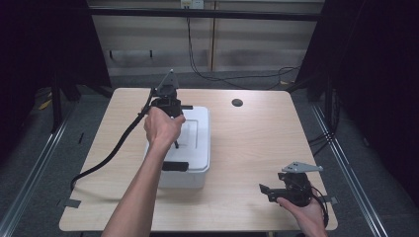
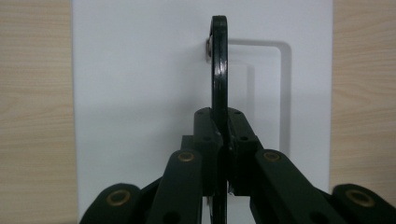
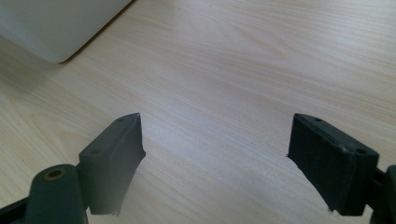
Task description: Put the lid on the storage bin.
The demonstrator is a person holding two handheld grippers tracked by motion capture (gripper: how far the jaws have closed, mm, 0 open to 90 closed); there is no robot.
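Gripping the thin black handle (image 2: 219,70) of the white box (image 1: 195,148), your left hand-held gripper (image 1: 170,109) has its jaws closed right down on the handle, which stands up on edge between the pads over the lid (image 2: 140,93). The box sits on the table (image 1: 257,148), left of centre, with a black latch (image 1: 175,166) on its near edge.

Judging from the look of it, the box is hard moulded plastic: stiff, smooth and probably light unless something is inside, which you cannot see. The handle is narrow and glossy, so it may slip or swivel in the pads; it appears to pivot on a small rivet at its far end, so expect it to turn rather than stay rigid if you pull off-axis. Taking hold at the middle of the loop, as you have, looks like the sound choice, since the lid itself offers only flat, slick faces. If the latch is fastened, a straight lift would likely raise the whole box; if not, only the lid.

Your right hand-held gripper (image 1: 269,190) rests near the table's front right corner, jaws spread wide with nothing between them, well apart from the box and free to steady its side.
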